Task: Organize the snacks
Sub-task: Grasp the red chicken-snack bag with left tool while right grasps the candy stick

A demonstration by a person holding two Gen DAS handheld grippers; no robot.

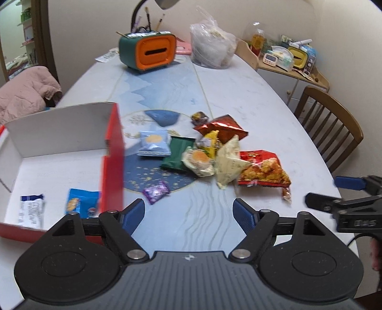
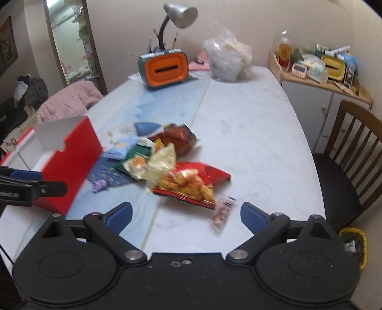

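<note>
A red box [image 1: 112, 152] with a white inside stands open at the left, holding a blue packet [image 1: 81, 205] and a white packet [image 1: 31, 209]. Mid-table lies a pile of snacks: a light blue packet [image 1: 154, 143], a green packet [image 1: 177, 155], a pale bag [image 1: 229, 159] and a red bag of fried snacks [image 1: 262, 169]. A purple candy [image 1: 156, 190] lies nearer. My left gripper [image 1: 188, 209] is open and empty, just short of the candy. My right gripper [image 2: 186, 213] is open too, with a small packet [image 2: 223, 212] on the table ahead, inside its right finger.
At the far end of the table stand an orange and green tissue box [image 1: 152, 52], a lamp [image 2: 181, 15] and a full plastic bag [image 1: 211, 47]. A wooden chair [image 1: 334, 128] is at the right edge, a pink jacket [image 1: 26, 93] at the left.
</note>
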